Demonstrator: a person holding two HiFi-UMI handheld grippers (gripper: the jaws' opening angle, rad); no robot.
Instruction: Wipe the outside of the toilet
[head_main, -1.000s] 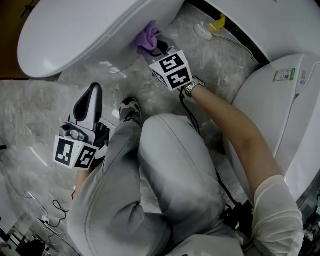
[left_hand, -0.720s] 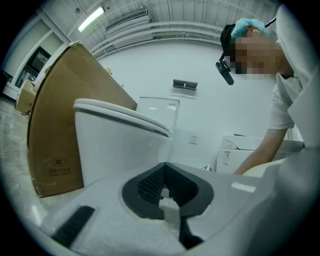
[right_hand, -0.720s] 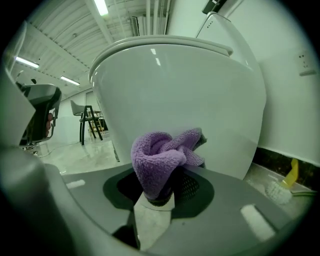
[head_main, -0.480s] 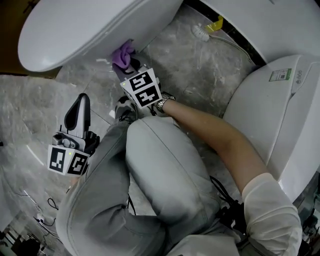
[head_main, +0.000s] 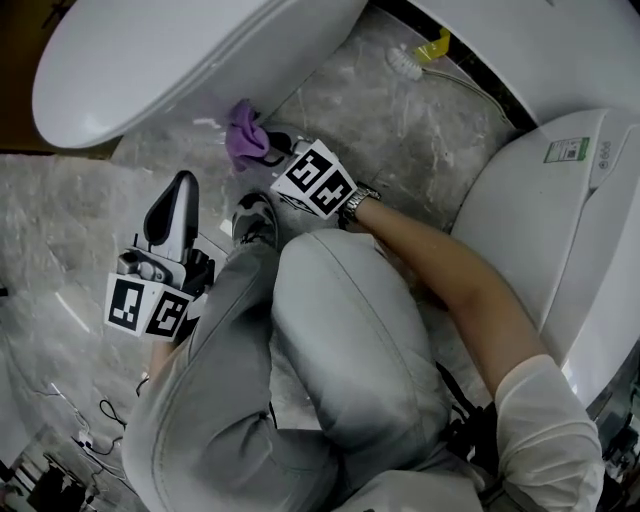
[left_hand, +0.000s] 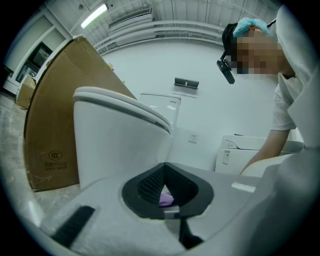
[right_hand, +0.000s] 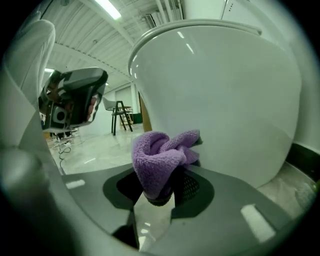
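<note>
Purple cloth (right_hand: 162, 157) clamped in right tongs (right_hand: 167, 172), against outer wall of toilet (right_hand: 215, 90); 11 o'clock in head view. Left tongs (left_hand: 162, 187) closed together, empty, 9 o'clock.

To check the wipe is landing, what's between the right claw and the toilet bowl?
A purple cloth, clamped in the right claw, sits between it and the toilet bowl, at the bowl's outer wall. The right gripper view shows this.
</note>
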